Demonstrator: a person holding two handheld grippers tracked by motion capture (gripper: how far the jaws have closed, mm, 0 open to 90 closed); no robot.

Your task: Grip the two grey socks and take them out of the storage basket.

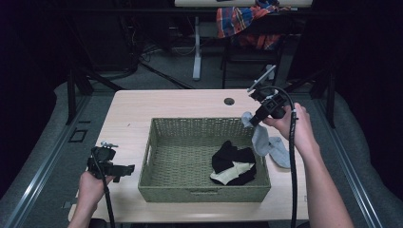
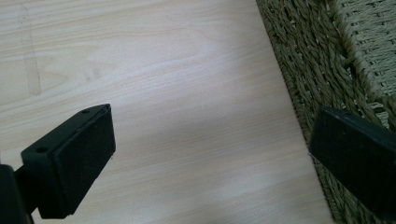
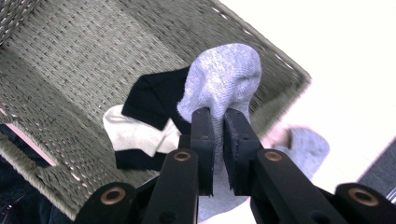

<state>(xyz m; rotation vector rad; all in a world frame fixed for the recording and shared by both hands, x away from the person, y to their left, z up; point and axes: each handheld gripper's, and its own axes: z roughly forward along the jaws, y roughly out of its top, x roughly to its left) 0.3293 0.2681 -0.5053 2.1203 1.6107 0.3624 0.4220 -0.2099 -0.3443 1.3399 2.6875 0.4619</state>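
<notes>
A green woven basket (image 1: 161,156) stands in the middle of the wooden table (image 1: 180,102). Black and cream socks (image 1: 233,164) lie in its right part, and they show again as a black and cream pile (image 3: 140,126) in the right gripper view. My right gripper (image 1: 254,118) is shut on a grey sock (image 1: 260,137), lifted above the basket's right rim; the grey sock (image 3: 224,77) hangs from the jaws over the basket (image 3: 70,65). My left gripper (image 1: 127,169) rests open at the table's front left, beside the basket wall (image 2: 317,60). Its pads (image 2: 79,158) hold nothing.
A second grey sock piece (image 1: 280,152) droops over the table to the right of the basket. A round cable hole (image 1: 229,101) sits near the table's far edge. Behind the table stands a chair draped with a plaid cloth (image 1: 242,21).
</notes>
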